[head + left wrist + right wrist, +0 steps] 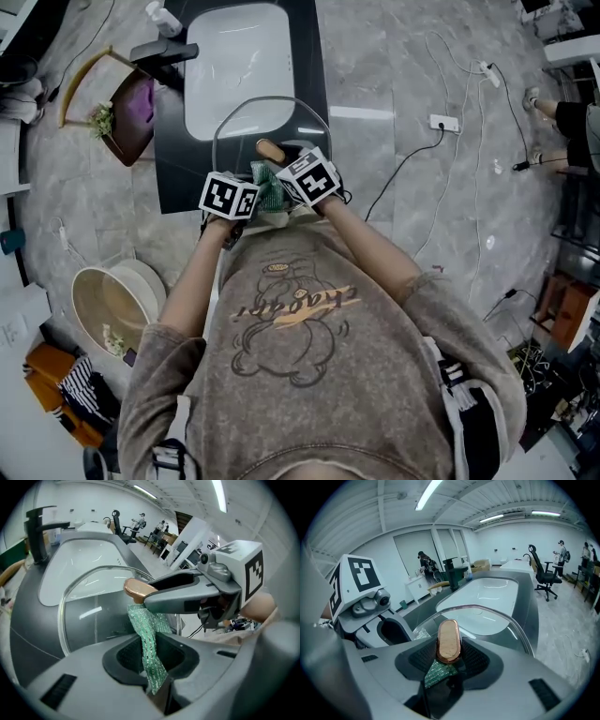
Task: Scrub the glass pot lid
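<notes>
The glass pot lid [281, 117] is held tilted on edge above the dark counter [178, 178], just in front of the sink. My right gripper [449, 656] is shut on the lid's copper knob [448, 641], which stands up between its pads. My left gripper [152, 663] is shut on a green mesh scrubbing cloth [146, 634]. The cloth hangs against the lid's glass [89, 606] right under the knob [137, 589]. In the head view both grippers sit side by side at the counter's near edge, left [251, 195] and right [292, 178], with the cloth [269, 187] between them.
A white sink basin [239, 66] lies beyond the lid, with a black tap [164, 52] at its left. A wooden chair [117, 108] stands left of the counter. A round tub [112, 300] sits on the floor. A power strip [443, 122] and cables lie to the right.
</notes>
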{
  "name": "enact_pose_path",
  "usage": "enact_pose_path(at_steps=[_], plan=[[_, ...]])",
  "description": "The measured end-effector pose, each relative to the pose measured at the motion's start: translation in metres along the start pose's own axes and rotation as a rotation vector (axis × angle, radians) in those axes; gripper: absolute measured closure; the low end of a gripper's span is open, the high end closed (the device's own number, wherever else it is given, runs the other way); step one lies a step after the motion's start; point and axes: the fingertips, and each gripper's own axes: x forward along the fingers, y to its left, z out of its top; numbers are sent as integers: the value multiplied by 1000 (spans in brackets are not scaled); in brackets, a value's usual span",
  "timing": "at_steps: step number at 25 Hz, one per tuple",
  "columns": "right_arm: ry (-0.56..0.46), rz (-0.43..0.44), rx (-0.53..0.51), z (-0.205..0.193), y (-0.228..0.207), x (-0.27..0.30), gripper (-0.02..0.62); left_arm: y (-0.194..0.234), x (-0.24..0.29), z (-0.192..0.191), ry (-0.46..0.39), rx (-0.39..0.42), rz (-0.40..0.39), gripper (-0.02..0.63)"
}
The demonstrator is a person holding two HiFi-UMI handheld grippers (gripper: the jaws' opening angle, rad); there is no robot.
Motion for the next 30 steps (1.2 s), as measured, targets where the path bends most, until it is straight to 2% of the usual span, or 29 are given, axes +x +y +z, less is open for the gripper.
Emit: enact_pose_path(at_steps=[5,9,13,16,19,25,30], plan=[[5,-1,6,0,-1,0,414,-7,8,2,-64,-88,-15,523],[0,5,9,-1,0,1,414,-8,8,1,-79,-115,-36,523],[-10,29,25,-1,-1,0,414,-11,-4,0,-114,-179,-75,522],[-3,45,28,-2,0,0,414,-16,-11,-16,-100,-203,-88,523],[16,66,26,-3,1,0,414,-27,-6,-24,-98,-196,-106,523],[55,99,14,-4,2,2,413,-52,23,-14,-80,-136,-134,523],[72,110,-1,-6,2,1,413,-60,42,-12,-98,-109,-108,523]])
